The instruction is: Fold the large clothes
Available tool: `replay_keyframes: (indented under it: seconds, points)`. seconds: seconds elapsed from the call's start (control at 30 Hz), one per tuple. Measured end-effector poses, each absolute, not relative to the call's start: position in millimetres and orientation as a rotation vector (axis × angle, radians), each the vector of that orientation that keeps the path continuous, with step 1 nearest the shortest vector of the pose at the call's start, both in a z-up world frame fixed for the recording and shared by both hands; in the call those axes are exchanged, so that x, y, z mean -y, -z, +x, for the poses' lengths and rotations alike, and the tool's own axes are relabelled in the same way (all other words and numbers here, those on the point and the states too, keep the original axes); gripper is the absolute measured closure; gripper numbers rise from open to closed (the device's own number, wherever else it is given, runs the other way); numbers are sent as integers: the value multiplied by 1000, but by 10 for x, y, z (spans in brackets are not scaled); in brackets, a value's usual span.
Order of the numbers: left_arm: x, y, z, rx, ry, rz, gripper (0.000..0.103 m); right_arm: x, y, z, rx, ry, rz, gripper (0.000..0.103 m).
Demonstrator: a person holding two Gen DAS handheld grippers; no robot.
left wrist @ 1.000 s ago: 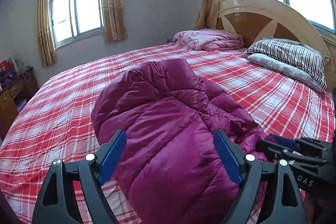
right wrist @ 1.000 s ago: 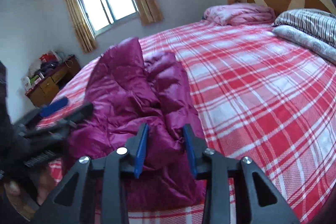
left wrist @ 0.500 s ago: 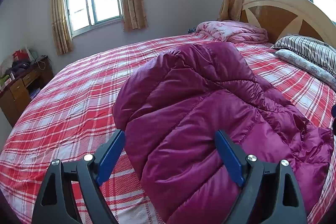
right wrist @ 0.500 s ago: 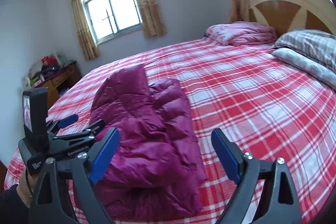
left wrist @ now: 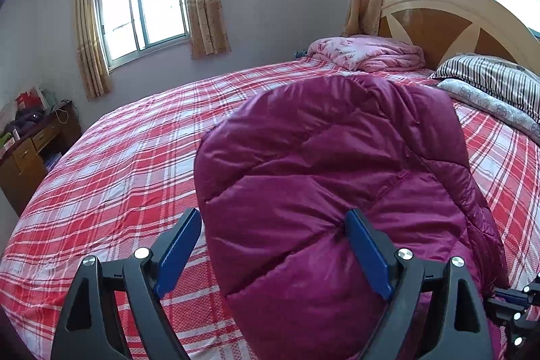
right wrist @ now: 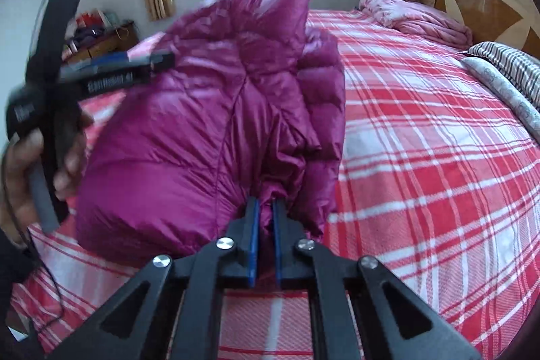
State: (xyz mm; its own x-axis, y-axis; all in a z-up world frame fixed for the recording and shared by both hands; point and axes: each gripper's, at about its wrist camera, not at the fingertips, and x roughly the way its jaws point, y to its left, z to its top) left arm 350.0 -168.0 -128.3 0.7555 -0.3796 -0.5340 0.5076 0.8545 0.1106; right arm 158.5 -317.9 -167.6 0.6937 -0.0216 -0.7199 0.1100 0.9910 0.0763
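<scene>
- The magenta puffer jacket (left wrist: 330,191) lies bunched on the red plaid bed (left wrist: 135,177), near its front edge
- The right gripper (right wrist: 266,208) has just closed; its fingers (right wrist: 253,238) are clenched on a fold at the jacket's near edge
- The left gripper (left wrist: 273,231) is released, fingers (left wrist: 366,253) spread wide, one resting against the jacket's padded surface

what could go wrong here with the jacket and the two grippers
The right gripper, which has just closed, pinches only a thin fold of the jacket, so the slick fabric may slip out. The left gripper is open across the puffy edge; closing there may grab too many layers.
</scene>
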Motion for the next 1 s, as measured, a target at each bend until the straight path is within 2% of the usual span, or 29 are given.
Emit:
replay_keyframes:
  seconds: [0.2, 0.3, 0.47, 0.53, 0.57, 0.6, 0.63, 0.67, 0.7, 0.73, 0.77, 0.8, 1.0]
  points:
    - [1975, 1359, 3442, -499, 467, 384, 16, 3242, 1517, 1533, -815, 82, 140, 92]
    - [1931, 1296, 3490, -506, 469, 360, 16, 3331, 1186, 1477, -700, 120, 174, 82]
    - [1755, 1215, 3756, -542, 342, 255, 16, 3300, 681, 1832, -570, 116, 155, 82]
    - [1640, 1168, 3860, -549, 295, 205, 16, 3228, 553, 2094, -555, 101, 146, 68]
    - [1606, 1154, 3896, -548, 279, 196, 16, 3226, 532, 2177, -554, 76, 159, 43]
    - [1599, 1151, 3925, -547, 260, 200, 15, 3195, 502, 2313, -547, 29, 180, 25]
    - [1606, 1160, 3973, -551, 230, 217, 15, 3173, 504, 2417, -544, 9, 179, 25]
    - [1614, 1176, 4016, -560, 210, 232, 15, 3141, 518, 2534, -557, 19, 156, 30]
    - [1617, 1200, 4065, -574, 197, 237, 15, 3125, 563, 2656, -582, 28, 133, 47]
    - [1609, 1225, 4110, -590, 197, 227, 15, 3145, 635, 2752, -616, 19, 131, 57]
    - [1587, 1250, 4135, -603, 199, 217, 15, 3185, 741, 2857, -661, 16, 141, 75]
    - [1590, 1277, 4163, -616, 200, 211, 15, 3213, 838, 2891, -688, 35, 142, 78]
    - [1790, 1420, 4105, -611, 228, 236, 15, 3497, 1192, 2850, -717, 110, 136, 78]
